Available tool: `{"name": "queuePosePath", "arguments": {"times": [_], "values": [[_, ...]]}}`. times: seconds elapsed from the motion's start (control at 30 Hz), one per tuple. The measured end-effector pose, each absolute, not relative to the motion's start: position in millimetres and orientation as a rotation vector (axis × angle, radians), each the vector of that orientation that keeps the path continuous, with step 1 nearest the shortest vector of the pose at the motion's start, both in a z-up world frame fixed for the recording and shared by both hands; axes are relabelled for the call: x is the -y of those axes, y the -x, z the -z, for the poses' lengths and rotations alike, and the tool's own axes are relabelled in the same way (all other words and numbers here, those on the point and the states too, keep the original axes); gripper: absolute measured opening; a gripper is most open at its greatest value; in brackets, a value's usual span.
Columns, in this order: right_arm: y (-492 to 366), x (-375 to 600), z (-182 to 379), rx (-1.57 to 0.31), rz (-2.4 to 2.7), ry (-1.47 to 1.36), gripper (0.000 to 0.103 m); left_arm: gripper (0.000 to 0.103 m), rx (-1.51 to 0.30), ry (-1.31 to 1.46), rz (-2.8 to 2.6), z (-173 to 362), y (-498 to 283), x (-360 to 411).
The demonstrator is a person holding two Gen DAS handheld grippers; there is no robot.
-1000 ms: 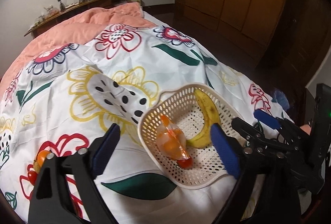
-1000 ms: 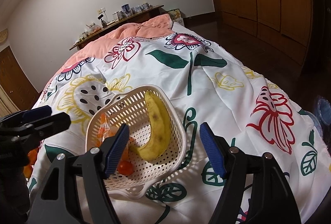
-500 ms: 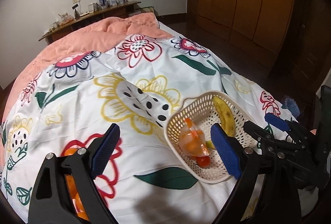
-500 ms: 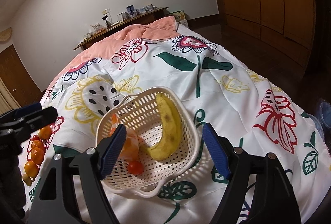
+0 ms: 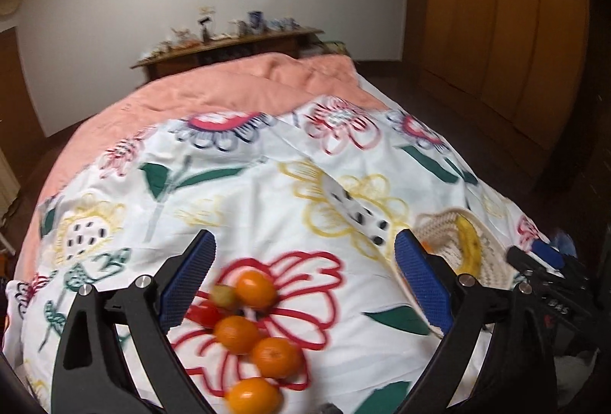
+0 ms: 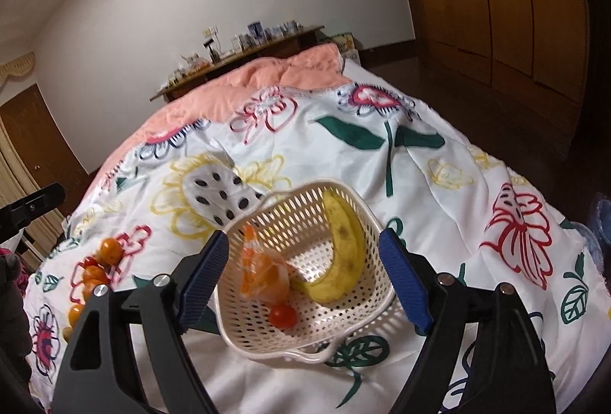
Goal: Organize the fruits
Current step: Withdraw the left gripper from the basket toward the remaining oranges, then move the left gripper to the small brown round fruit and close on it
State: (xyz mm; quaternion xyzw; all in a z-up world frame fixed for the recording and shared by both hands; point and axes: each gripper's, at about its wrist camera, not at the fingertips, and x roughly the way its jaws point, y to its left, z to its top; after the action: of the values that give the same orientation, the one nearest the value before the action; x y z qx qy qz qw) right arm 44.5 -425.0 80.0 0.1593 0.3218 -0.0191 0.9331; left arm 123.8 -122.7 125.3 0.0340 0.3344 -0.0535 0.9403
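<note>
A cream perforated basket (image 6: 305, 353) sits on the flowered bedspread. It holds a banana (image 6: 343, 253), a clear bag of oranges (image 6: 263, 272) and a red tomato (image 6: 282, 316). My right gripper (image 6: 305, 280) hovers above it; its jaws are opening and the pads touch nothing. Several loose oranges (image 5: 236, 333), a tomato (image 5: 204, 312) and a small greenish fruit (image 5: 225, 293) lie on a red flower print. My left gripper (image 5: 305, 280) hangs above them, jaws opening and empty. The basket (image 5: 485, 261) shows at the right of the left wrist view.
A pink blanket (image 5: 229, 89) covers the far half of the bed. Behind it a wooden shelf (image 5: 229, 43) carries small items. A wooden wardrobe (image 6: 496, 13) and dark floor (image 6: 477, 108) lie to the right, past the bed's edge.
The left gripper has swung away from the basket to the left and now faces the loose oranges. The right gripper rose slightly over the basket. Both pairs of jaws stand wider.
</note>
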Motion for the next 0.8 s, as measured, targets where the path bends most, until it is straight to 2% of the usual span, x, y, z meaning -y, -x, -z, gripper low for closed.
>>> {"name": "queuePosePath", "arguments": {"times": [0.07, 0.1, 0.27, 0.3, 0.5, 0.8], "values": [[-37.7, 421.8, -92.1, -0.611, 0.041, -0.319, 0.084, 0.098, -0.655, -0.053, 0.074, -134.0, -119.1, 107.3], [-34.3, 420.2, -97.6, -0.586, 0.042, -0.314, 0.091, 0.099, -0.645, -0.045, 0.061, -137.8, -116.9, 100.3], [-16.8, 408.9, -125.0, -0.472, 0.045, -0.277, 0.094, 0.100, -0.611, -0.006, 0.024, -148.5, -104.4, 70.4], [-14.2, 406.6, -129.1, -0.455, 0.044, -0.271, 0.098, 0.100, -0.601, -0.004, 0.021, -150.4, -100.7, 64.4], [8.8, 391.7, -150.6, -0.319, -0.018, -0.297, 0.098, 0.100, -0.563, 0.011, 0.002, -154.6, -83.8, 42.8], [-4.6, 365.5, -150.1, -0.460, -0.093, -0.284, 0.098, 0.100, -0.562, 0.020, -0.045, -146.1, -63.9, 16.9]]}}
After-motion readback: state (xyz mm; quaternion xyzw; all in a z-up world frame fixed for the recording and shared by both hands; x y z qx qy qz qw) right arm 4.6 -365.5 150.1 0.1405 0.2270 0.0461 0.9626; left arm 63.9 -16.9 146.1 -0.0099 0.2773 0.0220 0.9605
